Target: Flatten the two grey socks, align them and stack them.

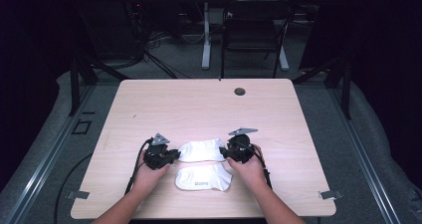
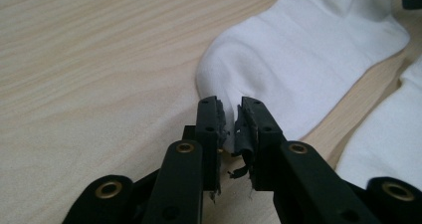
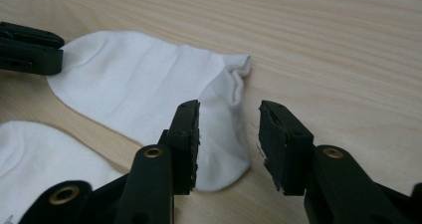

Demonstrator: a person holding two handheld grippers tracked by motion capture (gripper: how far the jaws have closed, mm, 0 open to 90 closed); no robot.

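Desk (image 1: 149, 104): pale wood, and we see two white socks lying flat near its front edge, one behind the other.
Far sock (image 1: 201, 150): its long axis runs from 9 to 3 o'clock across the desk, spanning the gap between our two grippers.
Near sock (image 1: 204, 178): parallel to the far one, just toward 6 o'clock of it, close beside but untouched by either gripper.
Left gripper (image 2: 229, 122): at the 9 o'clock end of the far sock; the jaws are nearly closed and pinch a fold of white cloth at that rounded end.
Right gripper (image 3: 229, 134): at the 3 o'clock end; the jaws stand well apart, one resting on the cloth and the other over bare wood beyond the sock's end, so nothing is gripped.
Key relation: the free end lies straight ahead of the right jaws, partly between them, and this hand is clearly the nearer to it.
Our judgement: closing the right jaws there would likely give us both ends of the far sock, ready to lift or stretch it along its length.
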